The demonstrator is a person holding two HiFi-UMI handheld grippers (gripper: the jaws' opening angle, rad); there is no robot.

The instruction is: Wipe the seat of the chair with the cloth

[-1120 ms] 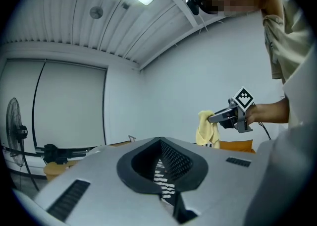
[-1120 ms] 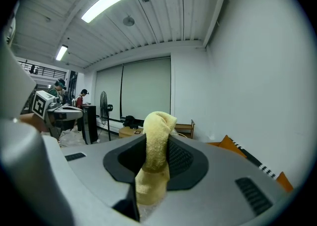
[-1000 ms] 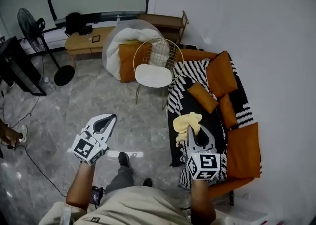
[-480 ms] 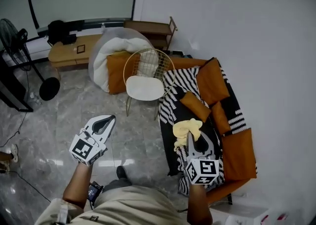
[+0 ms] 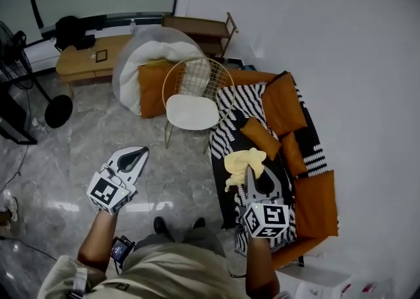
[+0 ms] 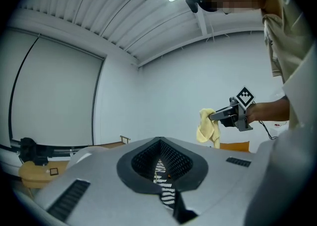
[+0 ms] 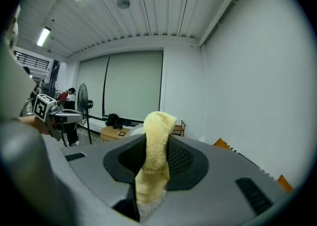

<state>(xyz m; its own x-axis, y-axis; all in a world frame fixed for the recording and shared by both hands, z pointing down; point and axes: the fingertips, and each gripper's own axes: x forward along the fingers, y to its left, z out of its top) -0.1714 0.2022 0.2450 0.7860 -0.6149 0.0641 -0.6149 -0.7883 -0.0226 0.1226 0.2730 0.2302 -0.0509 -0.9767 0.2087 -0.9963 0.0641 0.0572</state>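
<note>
Jaws tight on yellow cloth (image 5: pixel 241 162), R gripper (image 5: pixel 251 174); together, nothing between, L gripper (image 5: pixel 138 155).

Reference point: chair (image 5: pixel 191 111).

- Sofa (image 5: pixel 244 104) stands immediately right of the chair and runs from the wall toward the person. The head view does not settle whether the two touch.
- Cushions (image 5: pixel 283 104) lie on the sofa, right of the chair.
- Beanbag (image 5: pixel 154 61) sits behind and left of the chair. A pillow (image 5: pixel 151 84) is propped at its front, just left of the chair's back.
- Bench (image 5: pixel 82 60) stands by the wall, further left behind the chair.
- Shelf unit (image 5: pixel 200 29) stands behind the chair, at the wall.
- Fan base (image 5: pixel 58 111) rests on the floor (image 5: pixel 79 153), well left of the chair.
- Left tool (image 5: pixel 134 157) hangs over the floor, in front and left of the chair.
- Right tool (image 5: pixel 252 179) is in front and right of the chair, over the sofa, with the cloth (image 5: pixel 241 160) in its jaws.
</note>
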